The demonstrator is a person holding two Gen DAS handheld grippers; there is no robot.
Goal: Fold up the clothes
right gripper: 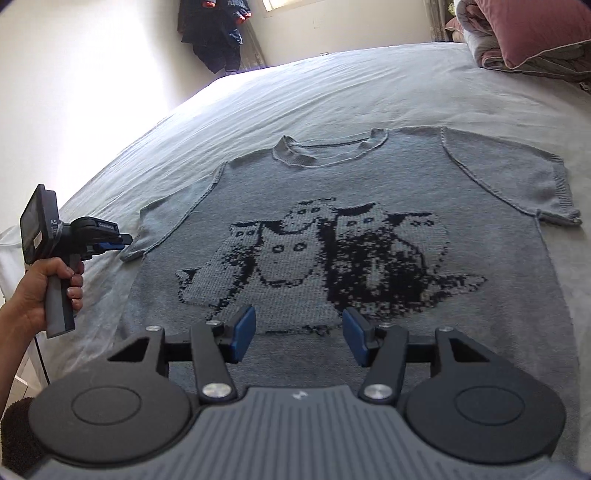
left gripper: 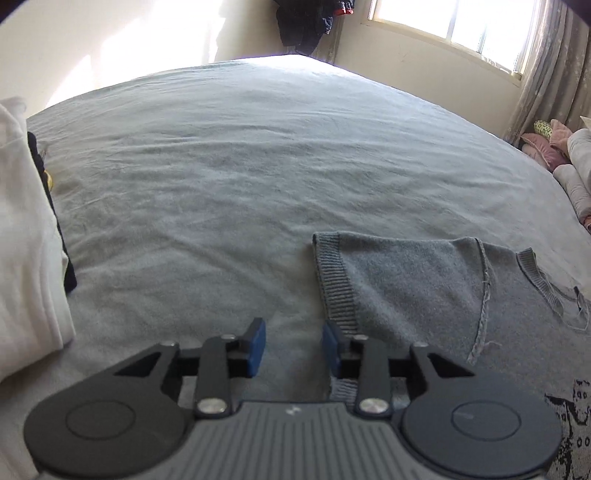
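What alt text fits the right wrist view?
A grey knit sweater with a dark cartoon pattern lies flat, front up, on a bed. The open right gripper hovers above its hem; the left gripper sits at a sleeve cuff.

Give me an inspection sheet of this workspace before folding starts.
Surface: bed with a wrinkled pale grey sheet.
Job's things: grey knit sweater lying flat, front up, dark pattern on the chest, both short sleeves spread out.
Clutter: white garment with a dark item beneath it at the bed's left edge; pink pillows and bedding at the far right.
Grippers: left gripper open, at the cuff of the sweater's left-hand sleeve; right gripper open, over the sweater's lower part. Neither holds anything.
Cables: a thin dark cord below the left hand.
Surroundings: window, curtain, dark clothes hanging on the wall.
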